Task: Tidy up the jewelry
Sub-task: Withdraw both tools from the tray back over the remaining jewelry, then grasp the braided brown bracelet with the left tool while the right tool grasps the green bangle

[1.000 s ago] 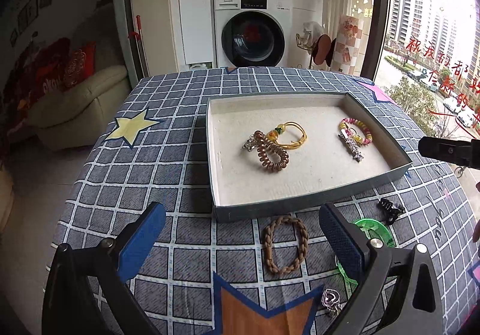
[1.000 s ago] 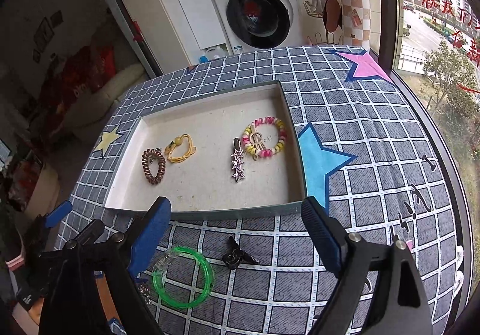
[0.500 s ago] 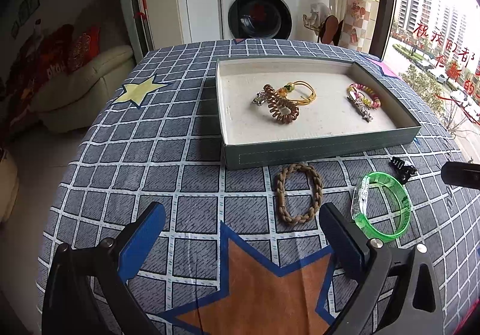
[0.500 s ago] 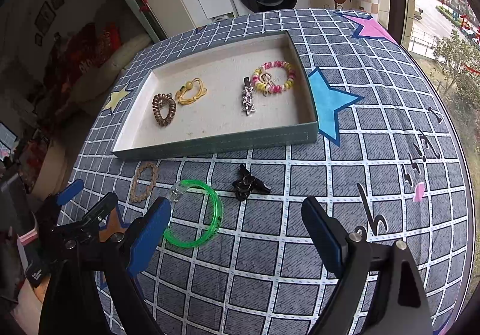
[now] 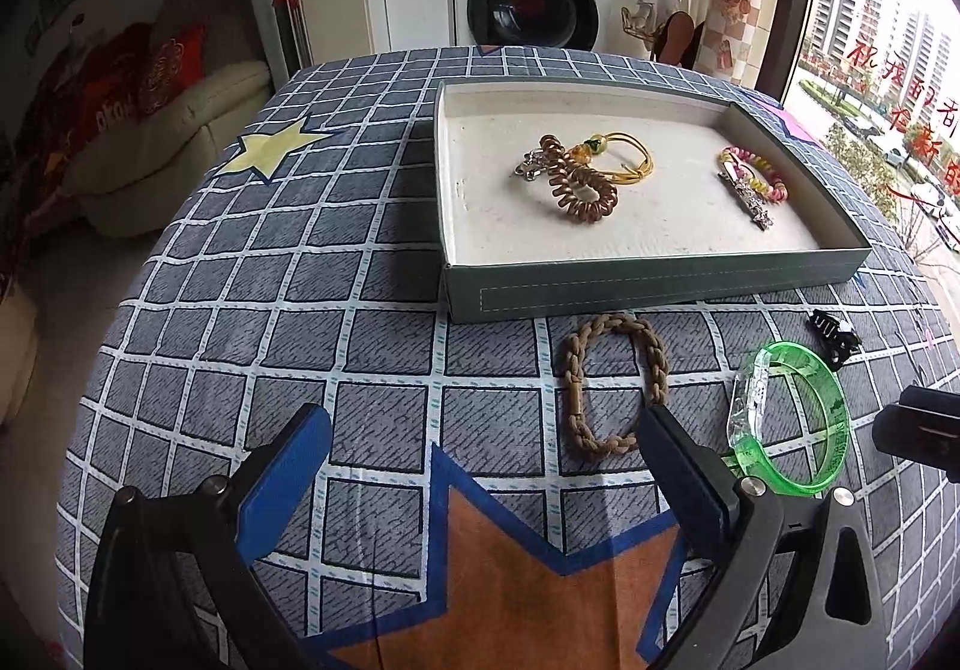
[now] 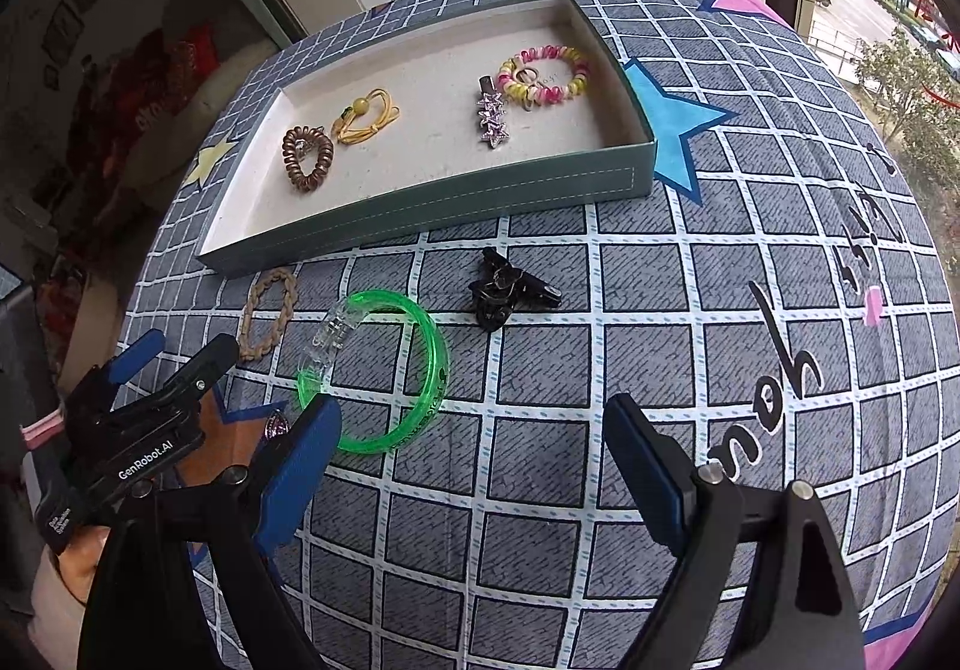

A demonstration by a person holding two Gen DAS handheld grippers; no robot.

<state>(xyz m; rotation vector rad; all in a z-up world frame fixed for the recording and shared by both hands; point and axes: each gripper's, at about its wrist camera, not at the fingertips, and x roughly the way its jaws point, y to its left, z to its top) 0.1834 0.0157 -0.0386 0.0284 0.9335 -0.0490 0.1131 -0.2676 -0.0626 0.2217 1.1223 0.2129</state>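
Observation:
A green tray (image 5: 654, 293) (image 6: 432, 202) holds a brown coil hair tie (image 5: 579, 184) (image 6: 307, 159), a yellow cord loop (image 5: 624, 154) (image 6: 366, 117), a star hair clip (image 5: 747, 193) (image 6: 493, 113) and a pink-yellow bead bracelet (image 5: 757, 172) (image 6: 549, 73). On the cloth before the tray lie a tan braided bracelet (image 5: 612, 379) (image 6: 268, 315), a green bangle (image 5: 792, 418) (image 6: 384, 370) and a black claw clip (image 5: 834, 335) (image 6: 510, 295). My left gripper (image 5: 480, 466) (image 6: 180, 346) is open and empty, near the braided bracelet. My right gripper (image 6: 471, 466) is open and empty, near the bangle.
The table wears a grey checked cloth with star patches (image 5: 270, 154) (image 6: 678, 130). A small silver-purple trinket (image 6: 277, 424) lies by the bangle. A washing machine (image 5: 534, 4) and a sofa (image 5: 180, 130) stand beyond the table. A window is on the right.
Both grippers have drawn back from the tray and lowered toward the loose items in front of it. Both stay open and empty. Nothing on the table moved.

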